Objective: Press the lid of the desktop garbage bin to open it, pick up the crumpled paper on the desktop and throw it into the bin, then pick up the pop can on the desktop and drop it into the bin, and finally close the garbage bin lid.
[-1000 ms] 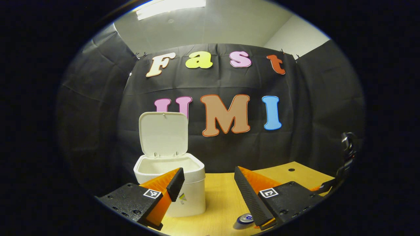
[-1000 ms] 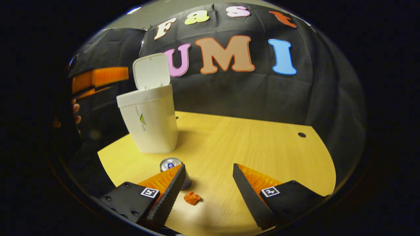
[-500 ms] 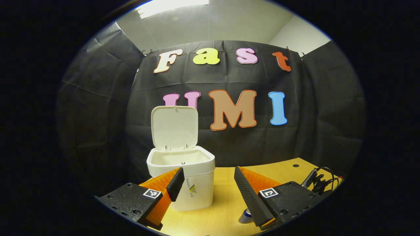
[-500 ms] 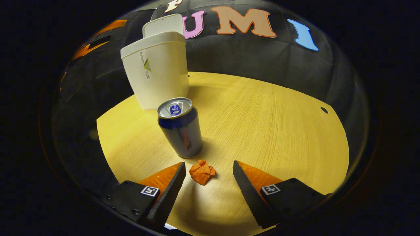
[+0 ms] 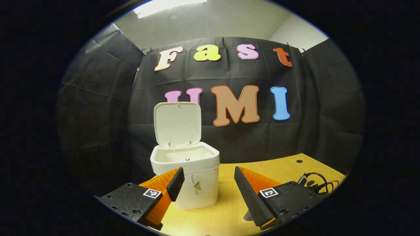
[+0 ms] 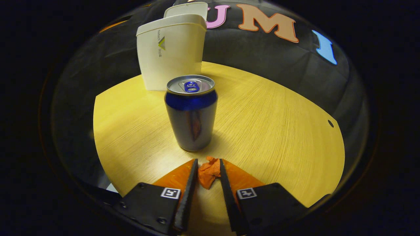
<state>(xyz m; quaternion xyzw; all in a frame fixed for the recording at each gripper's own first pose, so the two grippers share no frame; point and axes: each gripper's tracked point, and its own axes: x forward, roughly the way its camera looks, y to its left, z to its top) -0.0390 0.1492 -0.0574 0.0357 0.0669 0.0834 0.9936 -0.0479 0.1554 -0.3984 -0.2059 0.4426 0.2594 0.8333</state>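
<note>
Right gripper [image 6: 207,172] fingers clamped on crumpled paper [image 6: 209,170] (on bench [image 6: 279,124]) | left gripper [image 5: 206,183] fingers apart | bin [image 5: 187,177] lid [image 5: 177,123] upright | can [image 6: 192,113] standing

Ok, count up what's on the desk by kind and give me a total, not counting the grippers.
Bin: 1, white, lid standing open
Can: 1, blue, upright
Crumpled paper: 1, orange, pinched in the right gripper
Cable bundle: 1
Total: 4

Gripper [image 6: 208,170] pinches crumpled paper [image 6: 209,171] (orange).
</note>
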